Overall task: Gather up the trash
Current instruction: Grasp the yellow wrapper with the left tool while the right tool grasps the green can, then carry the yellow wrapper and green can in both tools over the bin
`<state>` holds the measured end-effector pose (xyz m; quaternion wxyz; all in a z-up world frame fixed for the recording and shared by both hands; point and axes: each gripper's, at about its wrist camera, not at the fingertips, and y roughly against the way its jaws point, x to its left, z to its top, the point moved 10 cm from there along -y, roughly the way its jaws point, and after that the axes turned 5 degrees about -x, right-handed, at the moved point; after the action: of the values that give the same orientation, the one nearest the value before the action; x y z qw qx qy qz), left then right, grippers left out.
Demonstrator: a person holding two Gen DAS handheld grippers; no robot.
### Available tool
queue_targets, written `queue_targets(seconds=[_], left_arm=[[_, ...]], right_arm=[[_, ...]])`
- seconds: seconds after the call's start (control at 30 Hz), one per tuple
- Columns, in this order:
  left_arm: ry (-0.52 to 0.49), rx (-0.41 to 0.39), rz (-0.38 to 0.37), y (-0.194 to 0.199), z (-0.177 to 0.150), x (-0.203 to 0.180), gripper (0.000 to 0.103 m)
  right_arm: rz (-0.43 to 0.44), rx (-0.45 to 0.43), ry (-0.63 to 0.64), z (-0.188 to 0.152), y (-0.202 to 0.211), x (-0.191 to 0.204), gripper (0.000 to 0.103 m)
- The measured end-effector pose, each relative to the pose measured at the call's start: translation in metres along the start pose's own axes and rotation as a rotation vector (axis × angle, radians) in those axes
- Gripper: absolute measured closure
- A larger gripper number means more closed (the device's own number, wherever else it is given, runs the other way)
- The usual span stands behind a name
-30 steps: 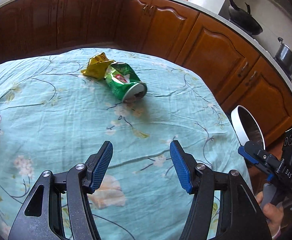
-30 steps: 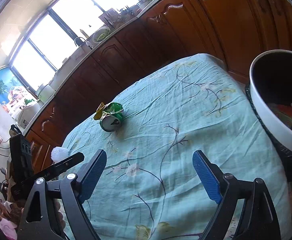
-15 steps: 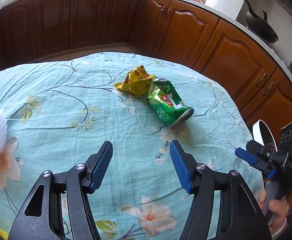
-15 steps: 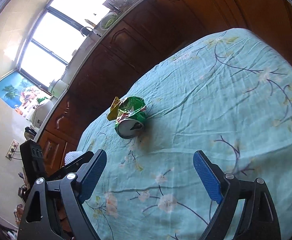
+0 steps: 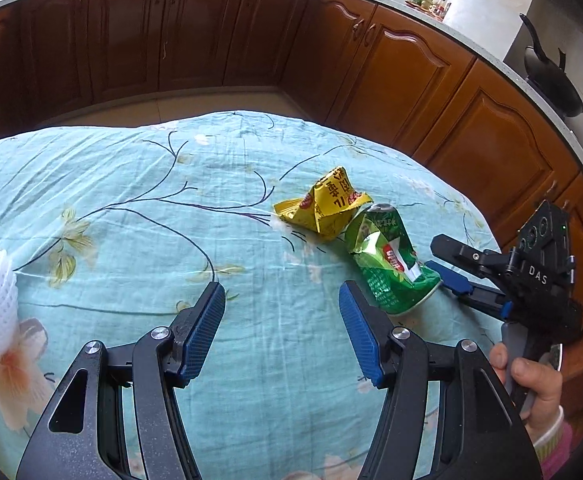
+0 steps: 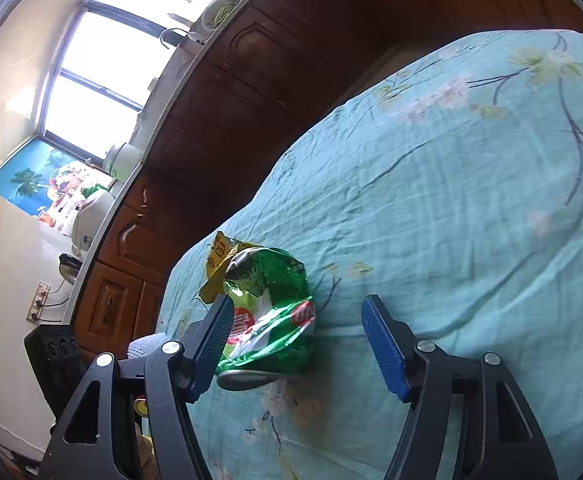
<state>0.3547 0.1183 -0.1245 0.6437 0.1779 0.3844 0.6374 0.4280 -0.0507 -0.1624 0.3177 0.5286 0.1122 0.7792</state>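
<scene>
You have a crushed green can (image 5: 391,268) lying on its side on the bench, its dented body creased and its round end turned toward your right claw (image 6: 295,340); it sits between that claw's closing jaws, close against the left pad (image 6: 215,344) with a gap to the other. Touching the can's far end is a crumpled yellow wrapper (image 5: 323,208) with red and black print, folded into a peaked heap just beyond the can from the right claw. From your left claw (image 5: 281,332), both lie ahead and off to the right, the can nearer than the wrapper.
</scene>
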Motion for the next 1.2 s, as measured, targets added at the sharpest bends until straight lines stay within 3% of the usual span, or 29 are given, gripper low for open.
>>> queue_targets(seconds=[0.2,0.23,0.27,0.3,0.43,0.63,0.8,0.97,1.0,1.03,1.07,1.2], left_arm=[[0.008,-0.004,0.016,-0.004,0.008,0.010,0.043],[0.008,-0.002,0.018,-0.005,0.009,0.012,0.043],[0.007,0.001,0.020,-0.007,0.010,0.013,0.043],[0.006,0.004,0.024,-0.008,0.010,0.013,0.043],[0.000,0.018,0.021,-0.016,0.010,0.009,0.042],[-0.047,0.028,0.010,-0.032,0.018,-0.012,0.037],[-0.076,-0.012,0.005,-0.048,0.039,-0.035,0.028],[-0.165,-0.007,0.083,-0.081,0.051,-0.046,0.025],[-0.173,-0.006,0.093,-0.086,0.050,-0.045,0.026],[-0.182,-0.008,0.097,-0.089,0.050,-0.046,0.038],[-0.190,0.000,0.097,-0.093,0.048,-0.047,0.057],[-0.183,0.003,0.078,-0.093,0.043,-0.050,0.070]], right_arm=[[0.002,0.067,0.047,-0.014,-0.017,0.015,0.047],[-0.002,0.080,0.058,-0.019,-0.020,0.018,0.055],[0.000,0.096,0.063,-0.023,-0.022,0.019,0.073],[0.030,0.098,0.053,-0.025,-0.022,0.023,0.075],[0.005,0.061,0.059,-0.028,-0.002,0.022,0.077],[-0.057,-0.060,0.055,-0.025,0.061,0.002,0.079],[-0.067,-0.129,0.016,-0.034,0.105,-0.010,0.081],[-0.067,-0.155,-0.011,-0.050,0.130,-0.017,0.082],[-0.068,-0.158,-0.013,-0.053,0.134,-0.017,0.083],[-0.071,-0.161,-0.015,-0.055,0.137,-0.018,0.083],[-0.074,-0.165,-0.016,-0.058,0.140,-0.019,0.083],[-0.078,-0.187,-0.016,-0.063,0.152,-0.018,0.083]])
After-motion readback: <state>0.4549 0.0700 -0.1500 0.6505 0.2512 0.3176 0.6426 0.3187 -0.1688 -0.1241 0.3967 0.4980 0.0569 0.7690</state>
